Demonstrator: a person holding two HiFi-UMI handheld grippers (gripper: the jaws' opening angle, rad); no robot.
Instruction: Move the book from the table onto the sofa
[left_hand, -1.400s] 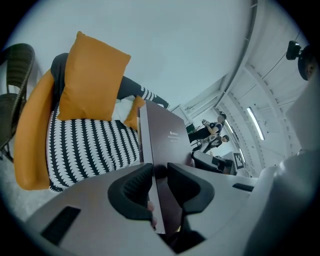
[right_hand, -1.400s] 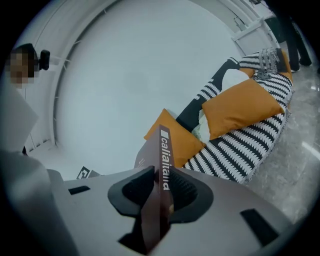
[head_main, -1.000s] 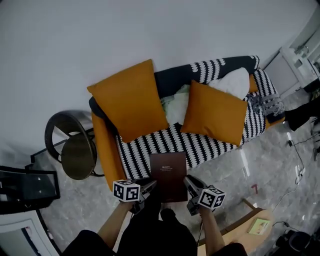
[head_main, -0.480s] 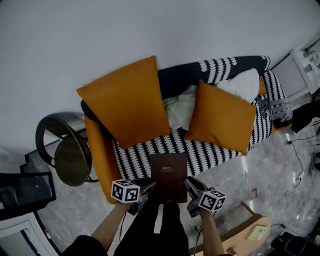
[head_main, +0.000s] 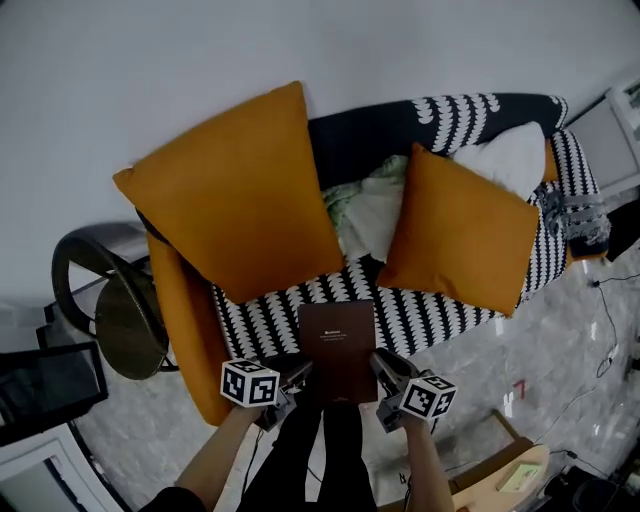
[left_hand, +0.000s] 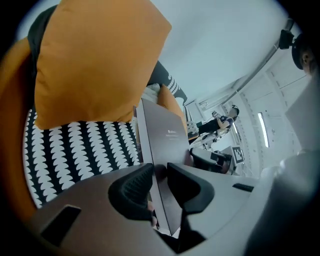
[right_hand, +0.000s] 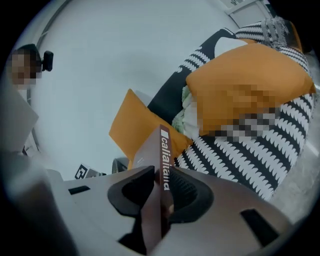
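The spine of the book (right_hand: 164, 159) carries white lettering, seemingly "callaitana"; its cover print is too small.

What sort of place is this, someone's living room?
Probably a living-room corner, perhaps staged: a sofa with a black-and-white cover, big orange cushions on it, and a round dark chair beside it.

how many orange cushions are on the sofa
2: large cushion at the sofa's left end, smaller cushion right of middle. A third may be hidden at the far right.
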